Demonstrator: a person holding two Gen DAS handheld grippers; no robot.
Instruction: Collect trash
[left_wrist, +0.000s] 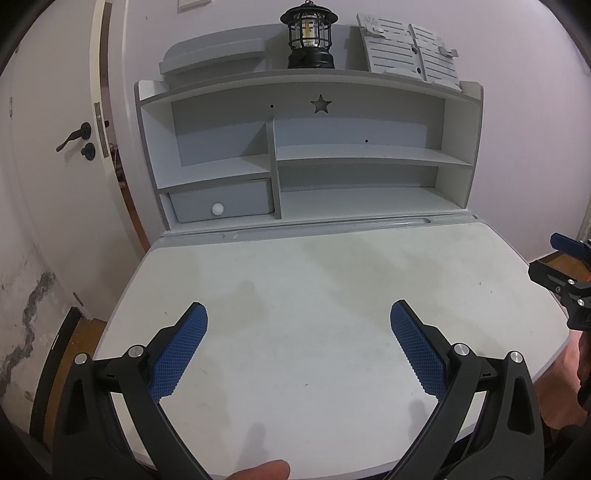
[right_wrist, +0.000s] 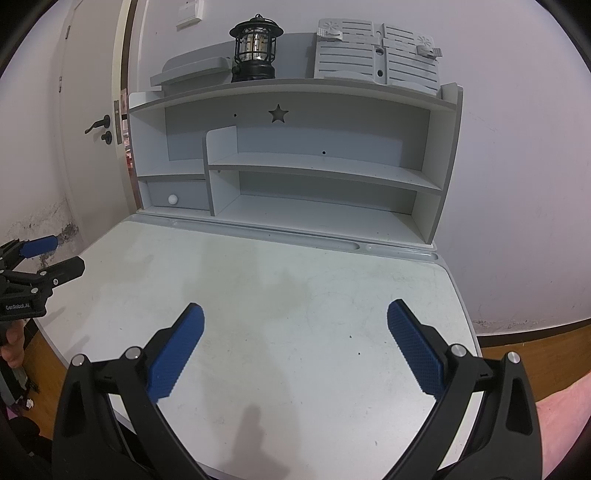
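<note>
right tongs cut by frame edge, door partly cropped

White desk – shelf hutch, door left.

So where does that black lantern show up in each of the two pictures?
Left wrist view: the lantern stands at top centre, on the hutch's top shelf, left of the grey slatted book stand.
Right wrist view: the lantern stands top, left of centre, on the same shelf.
Shared landmark: the star cutout in the back panel, just below and slightly right of the lantern in both views.
</note>
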